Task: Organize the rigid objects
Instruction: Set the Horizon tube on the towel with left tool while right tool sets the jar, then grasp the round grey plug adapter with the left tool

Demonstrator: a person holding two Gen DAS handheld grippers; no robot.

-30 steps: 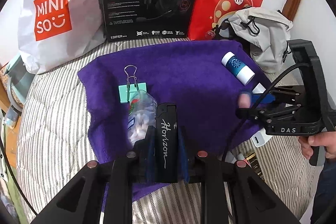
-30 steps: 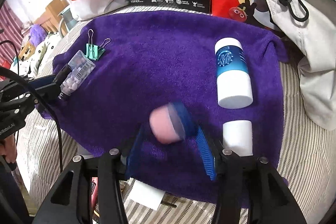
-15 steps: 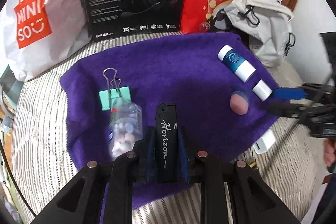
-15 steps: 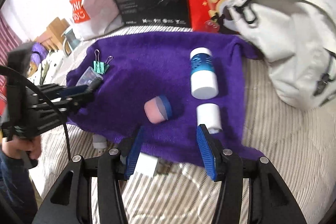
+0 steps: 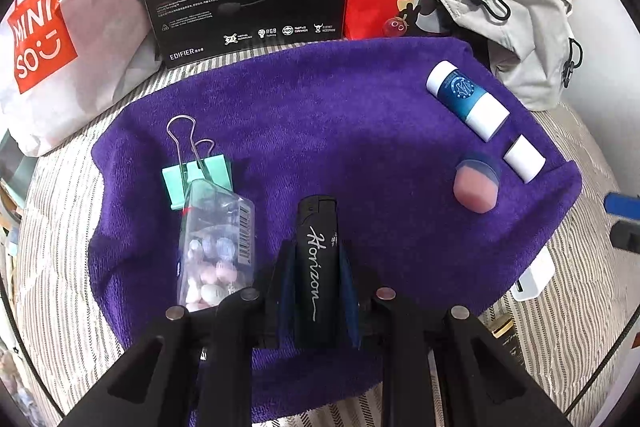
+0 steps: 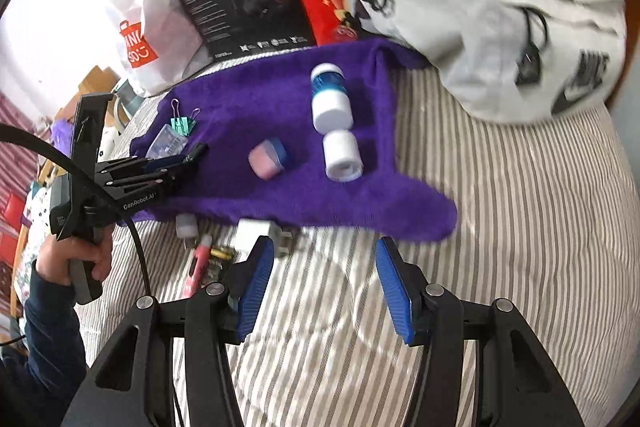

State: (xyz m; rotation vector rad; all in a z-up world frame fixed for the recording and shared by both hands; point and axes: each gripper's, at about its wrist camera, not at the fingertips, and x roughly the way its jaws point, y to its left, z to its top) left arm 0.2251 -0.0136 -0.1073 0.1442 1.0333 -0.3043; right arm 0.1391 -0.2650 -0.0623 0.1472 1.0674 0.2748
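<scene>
A black lighter (image 5: 316, 259) is clamped lengthwise in the left tongs (image 5: 316, 267) above the purple towel (image 5: 340, 131), beside the candy box (image 5: 216, 247), while the right tongs (image 6: 324, 279) are held apart, empty, over the striped bed (image 6: 500, 227).

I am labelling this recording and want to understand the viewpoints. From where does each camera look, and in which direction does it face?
Left wrist: sits on the left gripper, looks forward and down onto the purple towel; its fingers clamp a black lighter.
Right wrist: sits on the right gripper, back over the striped bedding, faces the towel; its blue fingers are open, and a hand holding the left gripper shows.
Shared: towel, pink eraser, white-and-blue bottle, binder clip.
</scene>
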